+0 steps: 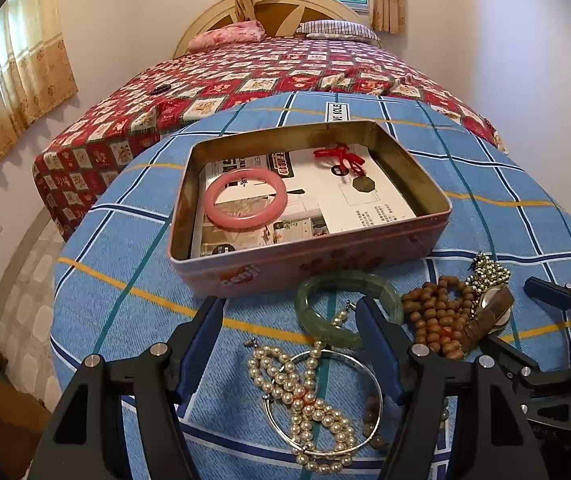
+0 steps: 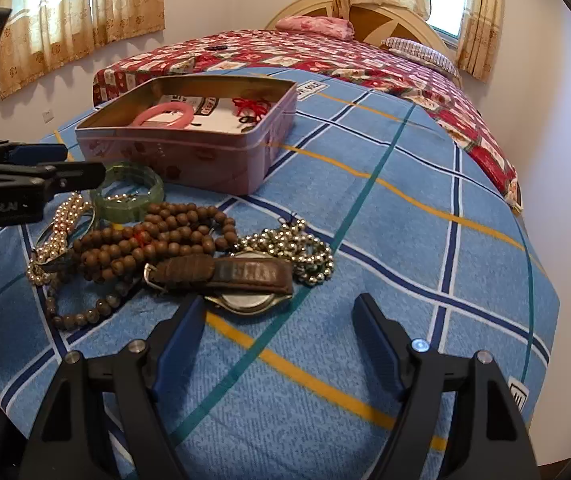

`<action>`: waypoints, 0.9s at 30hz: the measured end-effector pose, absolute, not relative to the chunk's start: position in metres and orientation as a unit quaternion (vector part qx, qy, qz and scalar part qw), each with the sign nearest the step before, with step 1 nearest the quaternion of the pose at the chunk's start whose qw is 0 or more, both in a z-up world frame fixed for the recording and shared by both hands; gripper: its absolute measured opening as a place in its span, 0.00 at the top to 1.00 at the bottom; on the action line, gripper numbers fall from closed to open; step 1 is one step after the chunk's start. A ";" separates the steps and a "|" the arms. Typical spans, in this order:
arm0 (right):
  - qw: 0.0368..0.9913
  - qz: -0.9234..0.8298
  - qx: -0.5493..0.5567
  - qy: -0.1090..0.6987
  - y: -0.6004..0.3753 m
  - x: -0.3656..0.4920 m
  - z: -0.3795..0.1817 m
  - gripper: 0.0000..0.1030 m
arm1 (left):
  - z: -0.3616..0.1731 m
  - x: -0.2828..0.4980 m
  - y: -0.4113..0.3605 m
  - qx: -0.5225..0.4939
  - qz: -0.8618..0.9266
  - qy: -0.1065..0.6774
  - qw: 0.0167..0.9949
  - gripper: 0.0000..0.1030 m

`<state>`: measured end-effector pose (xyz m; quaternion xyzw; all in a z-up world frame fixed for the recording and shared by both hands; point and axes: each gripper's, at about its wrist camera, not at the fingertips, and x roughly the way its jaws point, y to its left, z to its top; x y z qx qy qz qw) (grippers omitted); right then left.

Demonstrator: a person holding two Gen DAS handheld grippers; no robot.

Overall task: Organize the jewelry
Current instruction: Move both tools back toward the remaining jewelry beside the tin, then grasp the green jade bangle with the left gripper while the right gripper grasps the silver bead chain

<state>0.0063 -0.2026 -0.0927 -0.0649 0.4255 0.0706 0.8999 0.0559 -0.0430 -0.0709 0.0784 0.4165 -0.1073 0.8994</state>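
- My left gripper [image 1: 289, 308] hangs over the jewelry pile with its jaws wide and nothing clamped; its blue pads [image 1: 381, 352] straddle the pearl strand and the near edge of the green bangle without pressing on either.
- My right gripper [image 2: 279, 304] is also spread wide and empty, tips above bare cloth just in front of the watch.
- Open rectangular pink tin box [image 1: 365, 248] sits on the blue plaid cloth [image 1: 125, 300], behind the pile and lined with printed paper.
- Inside the tin: a pink round bangle [image 1: 245, 198] lying flat on the left, and a red knotted cord with a dark octagonal pendant [image 1: 341, 160] on the right, apart from each other.
- Translucent green jade-like bangle [image 1: 349, 308] lies on the cloth just in front of the tin.
- White pearl bead necklace [image 1: 309, 396] is heaped across a thin silver wire bangle [image 1: 373, 376], both between the left fingers.
- Brown wooden bead strand [image 2: 157, 240] is bunched to the right of the green bangle, touching the watch.
- Wristwatch with worn brown leather strap [image 2: 225, 274] lies face down, strap folded over its metal back.
- Silver ball-bead chain [image 2: 297, 248] is piled just behind the watch, touching it.
- Smaller string of dark brown beads [image 2: 81, 316] trails at the pile's near left edge.
- Bed with red patchwork quilt [image 2: 325, 52] behind the cloth.
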 end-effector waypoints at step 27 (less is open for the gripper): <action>0.912 0.061 -0.040 0.403 -0.223 0.008 -0.073 0.24 | -0.054 0.056 -0.022 0.084 -0.121 0.388 0.910 0.92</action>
